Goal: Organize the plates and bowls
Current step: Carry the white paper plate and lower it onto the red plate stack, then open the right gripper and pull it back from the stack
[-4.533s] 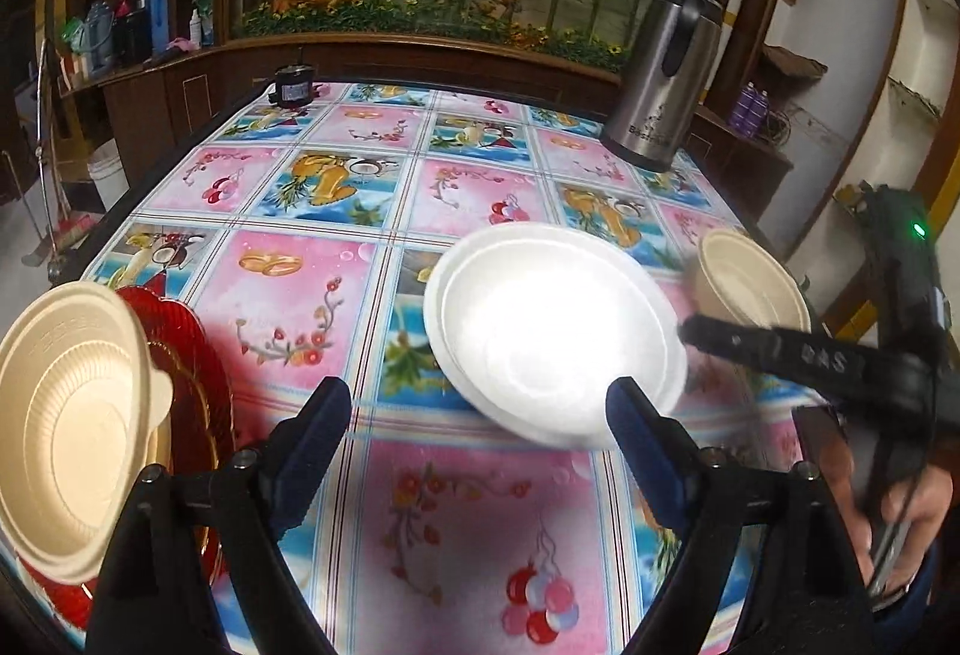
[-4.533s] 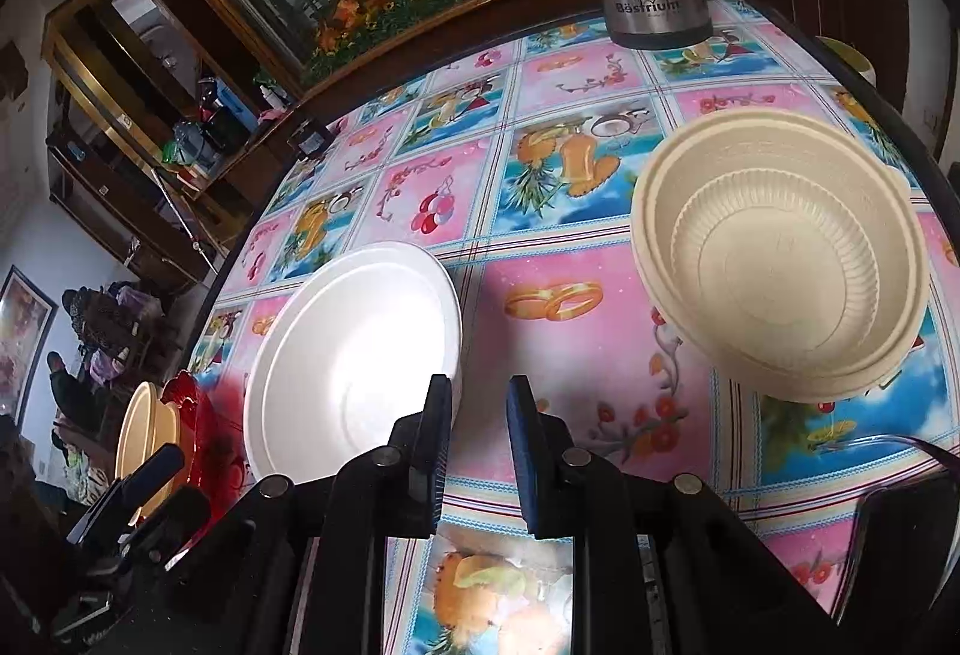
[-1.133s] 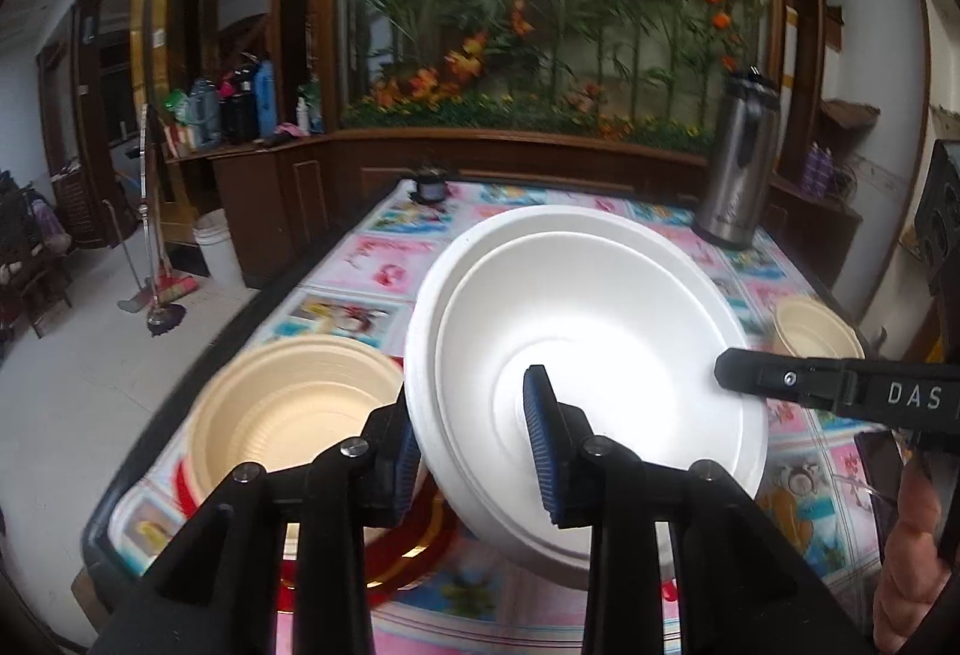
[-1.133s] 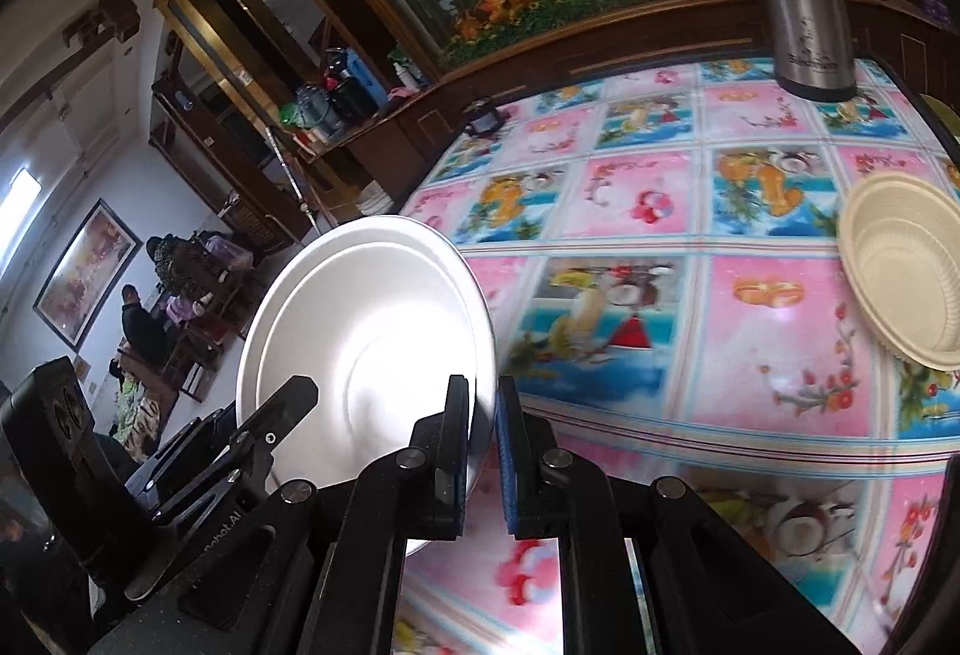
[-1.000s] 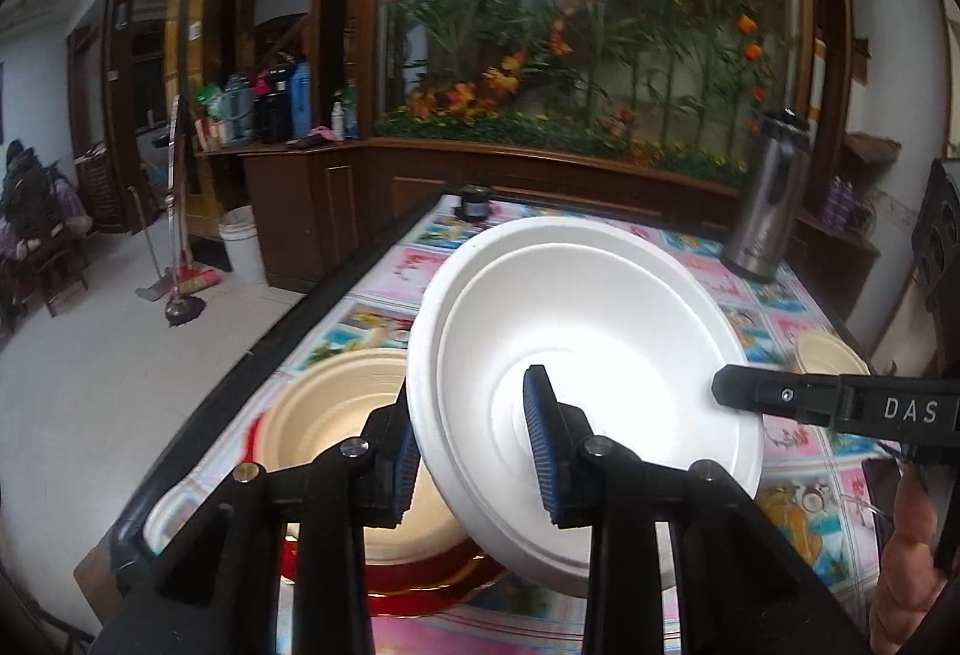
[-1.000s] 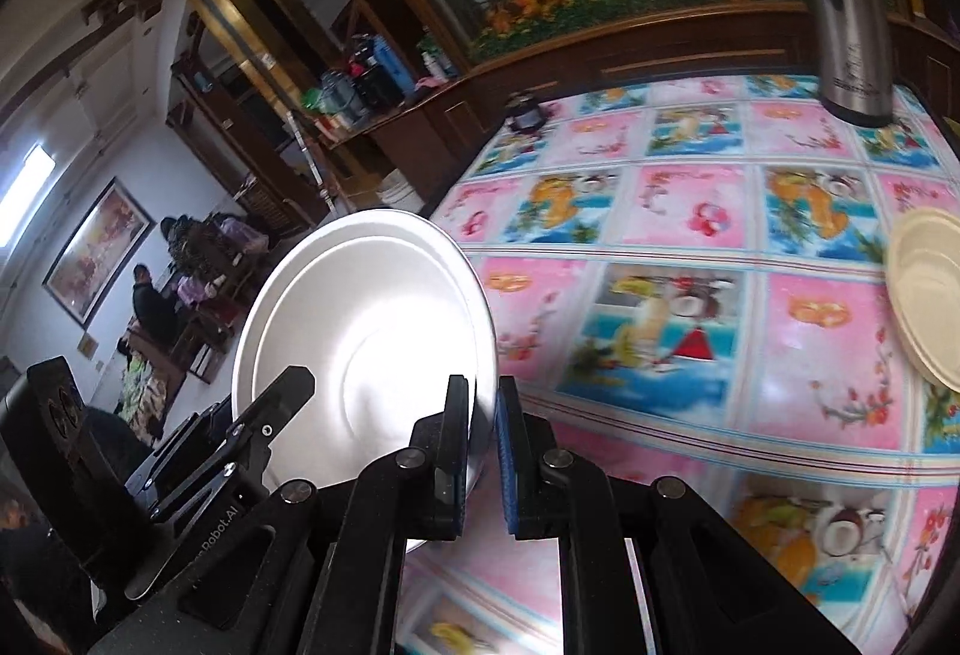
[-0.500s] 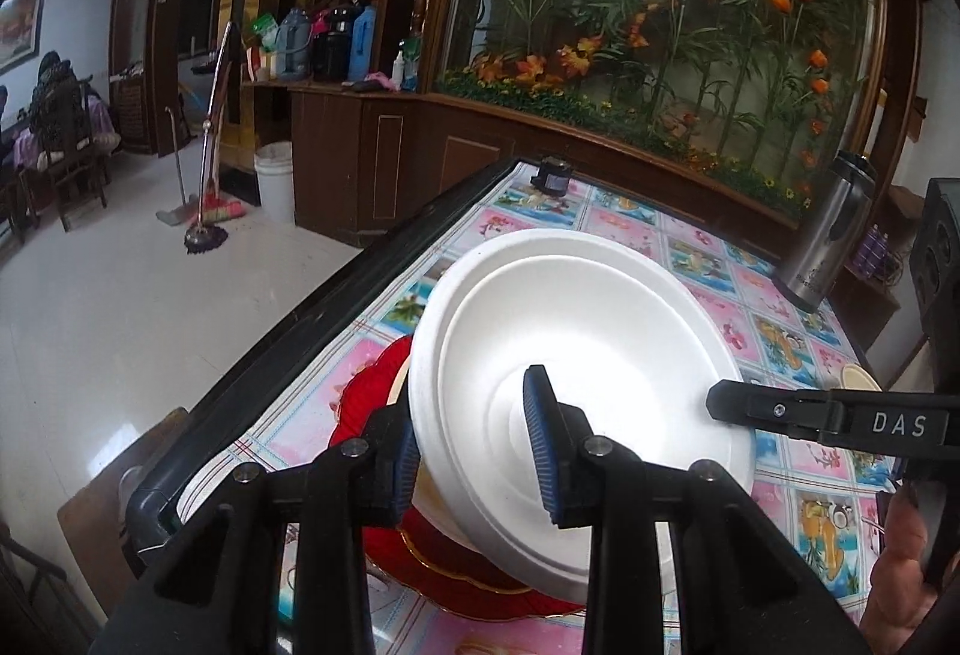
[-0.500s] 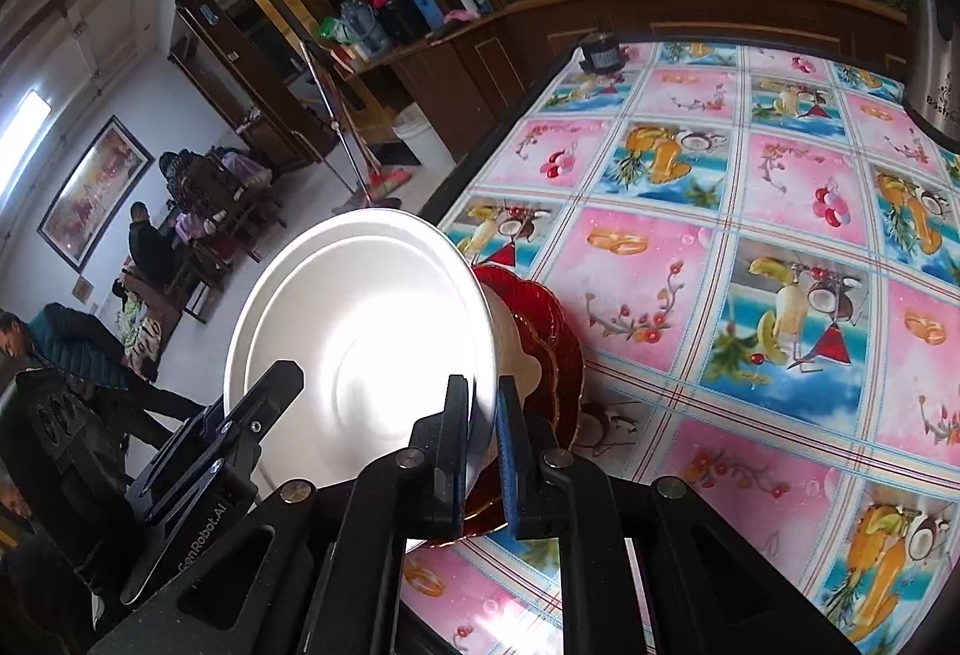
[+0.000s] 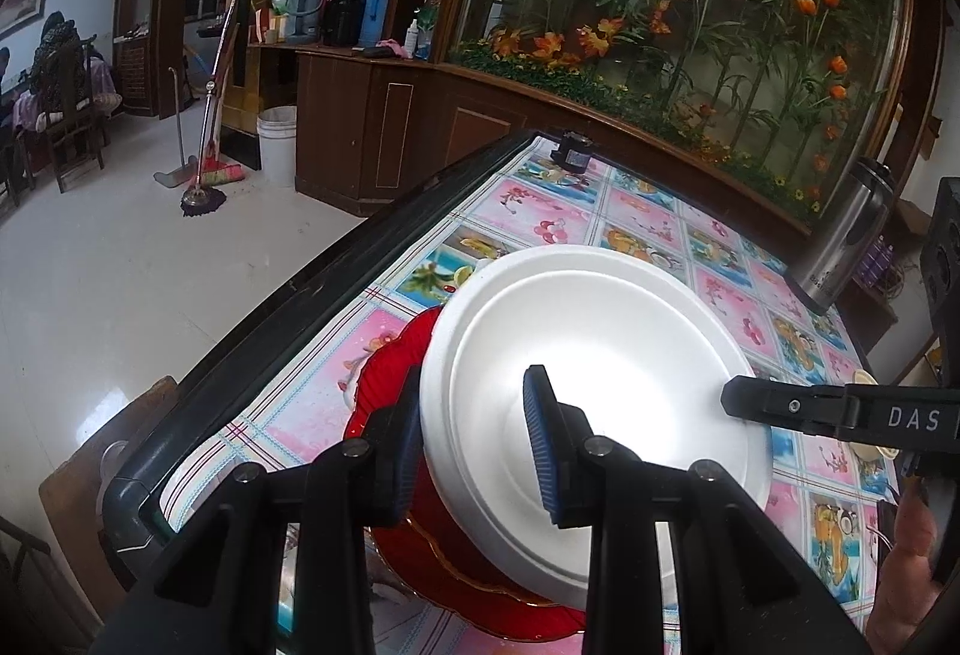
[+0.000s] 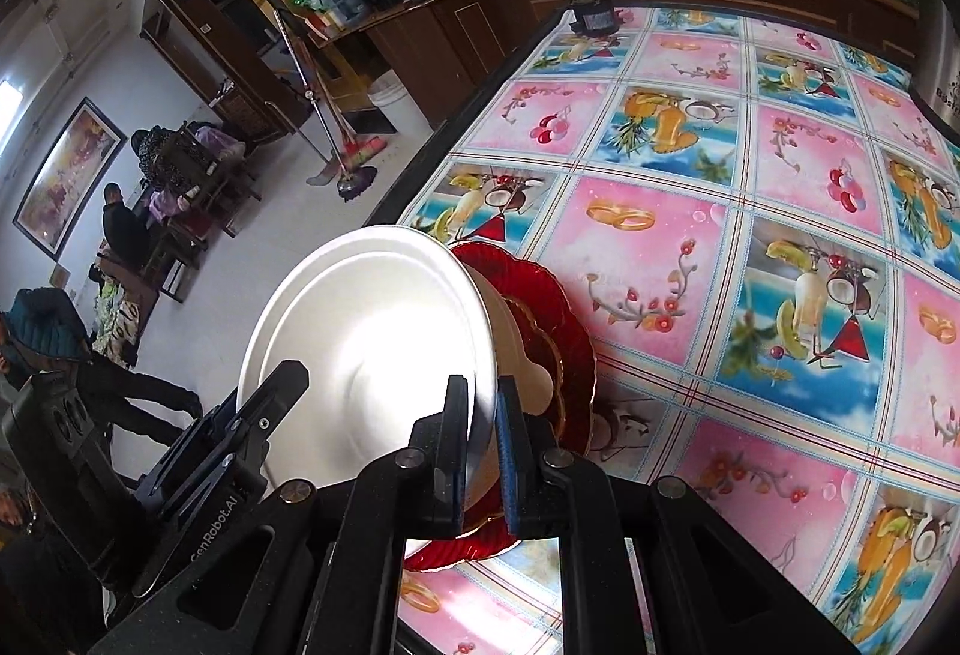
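Both grippers hold one white foam plate (image 9: 606, 355) by opposite rims. My left gripper (image 9: 474, 445) is shut on its near-left rim. My right gripper (image 10: 482, 451) is shut on its right rim, with the plate (image 10: 366, 349) in that view too. The plate hangs over the red plate (image 9: 390, 385) at the table's left edge, and the red plate also shows in the right wrist view (image 10: 552, 319). A beige bowl (image 10: 516, 355) sits on the red plate, mostly hidden under the white one. A second beige bowl (image 9: 867, 376) peeks out at the far right.
The table has a pink and blue fruit-print cloth (image 10: 750, 247). A steel thermos (image 9: 840, 247) stands at the far right and a small black jar (image 9: 570, 153) at the far edge. The table's dark left edge (image 9: 288, 319) drops to the floor.
Both grippers have carried the white plate further left and lower, over the red plate. It now covers the beige bowl there almost fully.
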A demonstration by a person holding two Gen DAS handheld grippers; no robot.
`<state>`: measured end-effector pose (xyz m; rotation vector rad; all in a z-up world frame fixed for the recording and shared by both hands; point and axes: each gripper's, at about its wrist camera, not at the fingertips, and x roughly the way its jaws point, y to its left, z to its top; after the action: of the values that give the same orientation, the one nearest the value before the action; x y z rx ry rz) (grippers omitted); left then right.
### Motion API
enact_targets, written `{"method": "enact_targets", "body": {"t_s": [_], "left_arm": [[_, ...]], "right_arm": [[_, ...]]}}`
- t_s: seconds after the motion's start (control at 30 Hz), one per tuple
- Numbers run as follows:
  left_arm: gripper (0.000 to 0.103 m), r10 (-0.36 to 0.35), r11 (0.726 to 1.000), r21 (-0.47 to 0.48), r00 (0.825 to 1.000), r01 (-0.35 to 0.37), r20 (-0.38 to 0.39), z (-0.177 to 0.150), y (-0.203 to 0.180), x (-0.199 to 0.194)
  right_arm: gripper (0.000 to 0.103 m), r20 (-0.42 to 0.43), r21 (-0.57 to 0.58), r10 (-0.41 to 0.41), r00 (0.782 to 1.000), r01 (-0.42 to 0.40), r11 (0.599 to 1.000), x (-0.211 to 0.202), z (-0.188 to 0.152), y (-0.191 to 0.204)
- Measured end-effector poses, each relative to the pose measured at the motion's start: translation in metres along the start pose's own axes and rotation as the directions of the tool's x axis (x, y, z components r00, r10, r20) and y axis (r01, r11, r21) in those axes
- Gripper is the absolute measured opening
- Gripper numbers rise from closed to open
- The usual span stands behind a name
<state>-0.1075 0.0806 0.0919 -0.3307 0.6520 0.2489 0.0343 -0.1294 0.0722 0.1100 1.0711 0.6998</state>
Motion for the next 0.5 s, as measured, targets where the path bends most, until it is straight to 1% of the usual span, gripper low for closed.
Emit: {"method": "enact_targets", "body": {"t_s": [0.33, 0.43, 0.5], "left_arm": [[0.031, 0.002, 1.0, -0.009, 1.0, -0.002, 0.004, 0.0001, 0.0017, 0.0008], [0.039, -0.002, 1.0, -0.011, 1.0, 0.002, 0.009, 0.0013, 0.0043, -0.0009], [0.047, -0.001, 1.0, -0.012, 1.0, 0.001, 0.021, 0.0017, 0.0044, -0.0036]], "right_arm": [[0.011, 0.022, -0.014, -0.016, 1.0, 0.017, 1.0, 0.006, 0.0024, 0.0031], [0.011, 0.03, -0.028, -0.018, 0.999, 0.019, 0.999, 0.0055, 0.0031, 0.0042], [0.011, 0.039, -0.027, -0.011, 0.999, 0.012, 1.0, 0.0034, 0.0036, 0.0031]]}}
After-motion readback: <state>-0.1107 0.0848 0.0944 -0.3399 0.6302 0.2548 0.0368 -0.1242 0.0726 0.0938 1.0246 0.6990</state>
